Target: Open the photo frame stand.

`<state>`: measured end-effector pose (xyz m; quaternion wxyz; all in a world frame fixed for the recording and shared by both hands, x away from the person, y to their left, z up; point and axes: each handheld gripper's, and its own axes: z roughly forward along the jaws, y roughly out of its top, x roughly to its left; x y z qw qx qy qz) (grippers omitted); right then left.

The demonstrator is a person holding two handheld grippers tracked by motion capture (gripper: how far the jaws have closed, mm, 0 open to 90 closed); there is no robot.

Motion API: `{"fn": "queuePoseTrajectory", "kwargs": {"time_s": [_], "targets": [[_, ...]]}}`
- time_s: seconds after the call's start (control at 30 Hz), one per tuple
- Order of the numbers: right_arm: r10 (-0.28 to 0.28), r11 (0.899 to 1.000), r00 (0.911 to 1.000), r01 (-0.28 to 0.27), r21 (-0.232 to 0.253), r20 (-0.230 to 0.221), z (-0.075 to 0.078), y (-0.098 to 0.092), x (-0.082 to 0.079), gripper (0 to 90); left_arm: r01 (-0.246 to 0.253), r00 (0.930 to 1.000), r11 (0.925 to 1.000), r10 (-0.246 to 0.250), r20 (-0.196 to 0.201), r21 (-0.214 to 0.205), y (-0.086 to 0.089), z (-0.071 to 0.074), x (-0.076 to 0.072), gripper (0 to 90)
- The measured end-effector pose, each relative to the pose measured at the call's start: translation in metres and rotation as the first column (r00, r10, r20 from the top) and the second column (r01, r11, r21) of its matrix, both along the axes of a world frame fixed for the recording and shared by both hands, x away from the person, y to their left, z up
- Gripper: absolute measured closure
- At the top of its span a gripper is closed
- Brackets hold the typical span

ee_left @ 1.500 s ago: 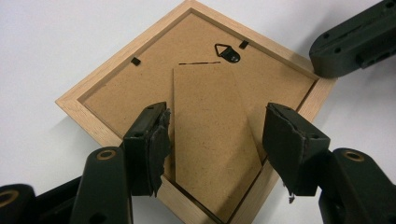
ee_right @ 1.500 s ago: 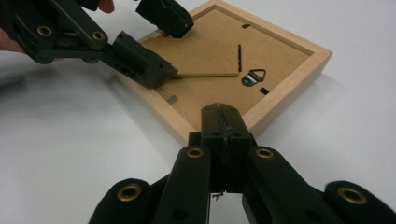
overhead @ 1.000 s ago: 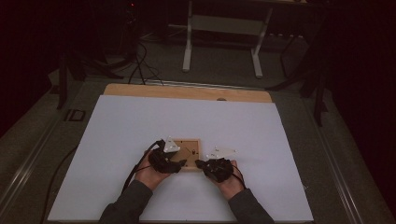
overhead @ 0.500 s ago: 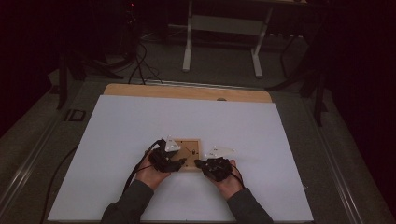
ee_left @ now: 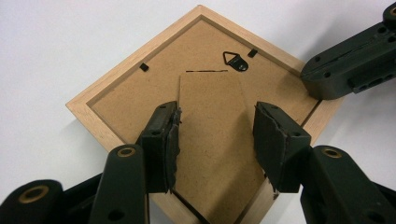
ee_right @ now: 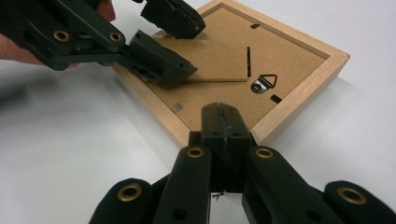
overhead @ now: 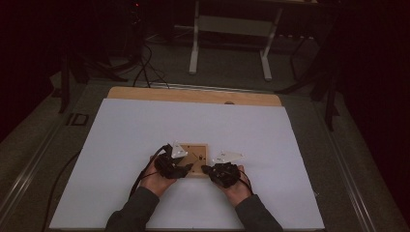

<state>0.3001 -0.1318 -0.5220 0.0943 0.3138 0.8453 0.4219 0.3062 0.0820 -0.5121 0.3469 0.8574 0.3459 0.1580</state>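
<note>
Hanger hook (ee_left: 236, 60) on frame back (ee_left: 140, 100) — lost from high view.

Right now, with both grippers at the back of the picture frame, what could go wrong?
1. The left gripper straddles the fold-out stand with its jaws apart; closing or pulling hard could tear the thin board at its hinge.
2. The right gripper, jaws shut, presses on one corner of the picture frame. If it slips off, the frame may slide on the smooth white table.
3. The small hanger lies close and could snag.
</note>
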Motion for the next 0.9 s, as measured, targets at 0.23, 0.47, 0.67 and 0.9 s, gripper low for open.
{"fn": "queuePoseTrajectory", "kwargs": {"time_s": [0.23, 0.47, 0.67, 0.9], "targets": [[0.001, 1.0, 1.0, -0.001, 0.0, -0.001, 0.0, 0.0, 0.0, 90.0, -0.026, 0.9997, 0.9992, 0.026, -0.004, -0.032, 0.008, -0.005, -0.007, 47.2], [0.001, 1.0, 1.0, -0.001, -0.004, -0.007, 0.0, 0.002, 0.002, 90.0, -0.038, 0.9992, 0.999, 0.038, -0.009, -0.024, 0.006, -0.003, -0.009, 51.5], [0.008, 1.0, 0.9999, -0.008, -0.01, -0.015, 0.001, 0.002, 0.004, 90.0, -0.039, 0.9991, 0.9991, 0.038, -0.017, -0.018, 0.005, 0.003, -0.007, 51.6], [0.013, 1.0, 0.9996, -0.013, -0.013, -0.023, 0.001, 0.003, 0.005, 90.0, -0.035, 0.9994, 0.9989, 0.035, 0.005, -0.032, 0.004, 0.013, -0.005, 51.7]]}}
